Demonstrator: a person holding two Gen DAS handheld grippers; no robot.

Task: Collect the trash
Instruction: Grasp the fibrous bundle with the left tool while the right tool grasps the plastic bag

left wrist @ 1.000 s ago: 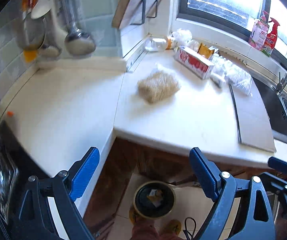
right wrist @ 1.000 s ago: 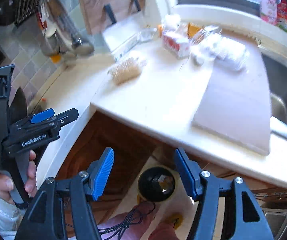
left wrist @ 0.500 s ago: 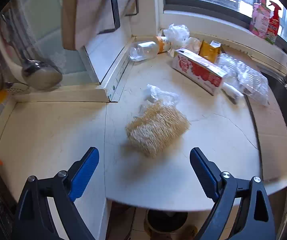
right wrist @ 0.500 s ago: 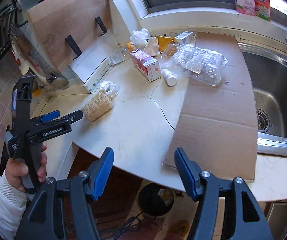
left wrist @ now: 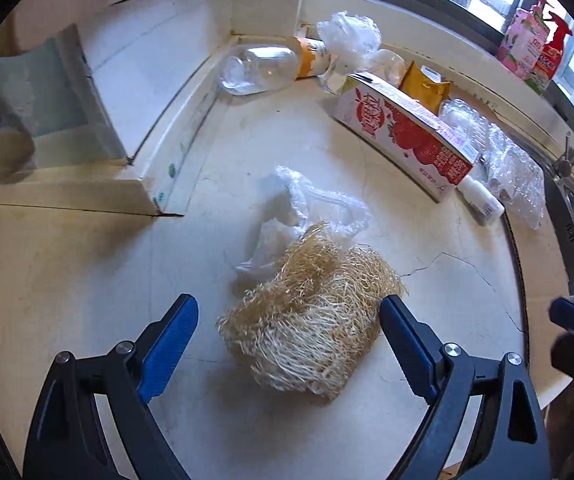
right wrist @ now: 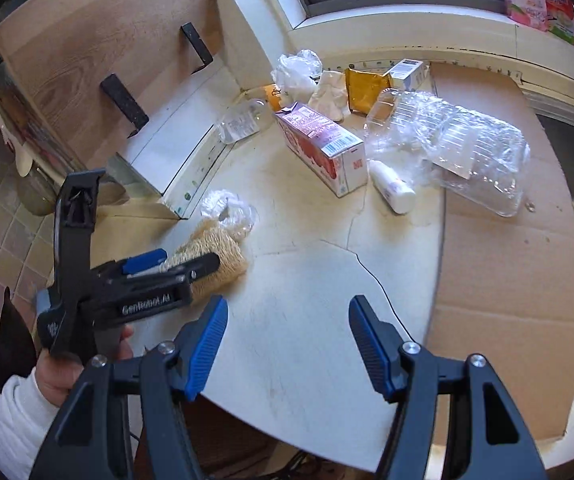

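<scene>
The tan fibrous loofah pad lies near the front edge of the counter, a crumpled clear bag touching its far end. It looks light, springy and rough, so a squeeze across its middle should hold. The left gripper hangs spread around it, not pressing; the right gripper is spread, empty.

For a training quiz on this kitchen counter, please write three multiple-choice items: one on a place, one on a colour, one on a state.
1. What lies nearest the left hand-held gripper?
A. carton
B. loofah sponge
C. spray bottle

2. What colour are its finger pads?
A. blue
B. red
C. green

3. How stands the clear bottle?
A. upright
B. on its side
C. in the sink

Answers: 1 B, the loofah sponge sits between the open jaws, untouched. 2 A, both pads show blue. 3 B, it lies flat on the counter by the corner.
</scene>
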